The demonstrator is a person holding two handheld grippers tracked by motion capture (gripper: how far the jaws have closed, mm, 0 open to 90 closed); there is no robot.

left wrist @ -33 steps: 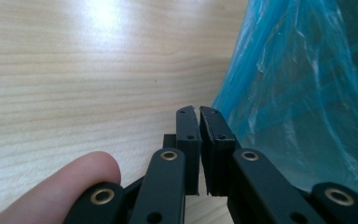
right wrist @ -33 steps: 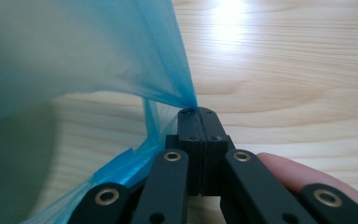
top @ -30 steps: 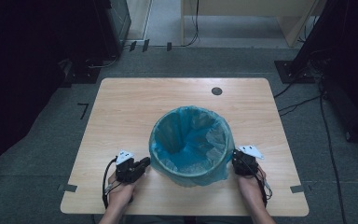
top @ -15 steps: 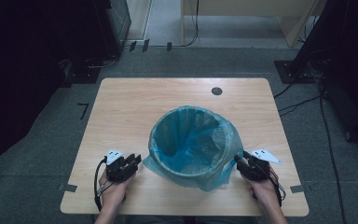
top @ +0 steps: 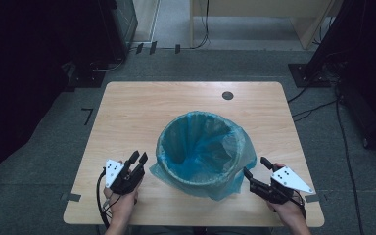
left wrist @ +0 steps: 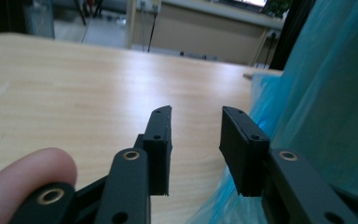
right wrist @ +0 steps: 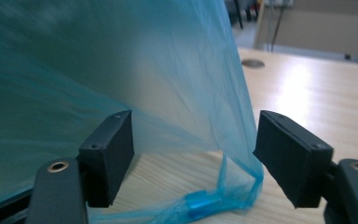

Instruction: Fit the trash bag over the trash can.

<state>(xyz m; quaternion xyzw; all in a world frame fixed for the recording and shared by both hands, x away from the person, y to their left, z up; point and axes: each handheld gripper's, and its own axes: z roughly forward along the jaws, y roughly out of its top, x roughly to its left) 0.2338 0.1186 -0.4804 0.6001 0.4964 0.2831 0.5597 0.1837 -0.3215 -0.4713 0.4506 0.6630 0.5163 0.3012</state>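
Note:
A round bin lined with a blue plastic bag (top: 200, 147) stands in the middle of the wooden table (top: 142, 107). The bag's edge drapes over the rim, loosest at the near side. My left gripper (top: 137, 159) sits just left of the bin; its jaws have just been opening and stand open with nothing between them (left wrist: 196, 121), the bag (left wrist: 326, 93) close on their right. My right gripper (top: 256, 166) is at the bin's right; its jaws have just been opening wide. The bag's hanging hem (right wrist: 242, 182) lies loose between them (right wrist: 193, 135), untouched by the pads.
A round cable hole (top: 227, 95) marks the table's far side. Bare tabletop (left wrist: 74, 84) stretches left of and beyond the bin. Dark equipment and cables (top: 323, 98) sit on the grey floor around the table.
Both grippers were shut at the bin's sides on the bag's edge. They have opened, let go and drawn outward and back from the bin; the bag's overhang now hangs loose.

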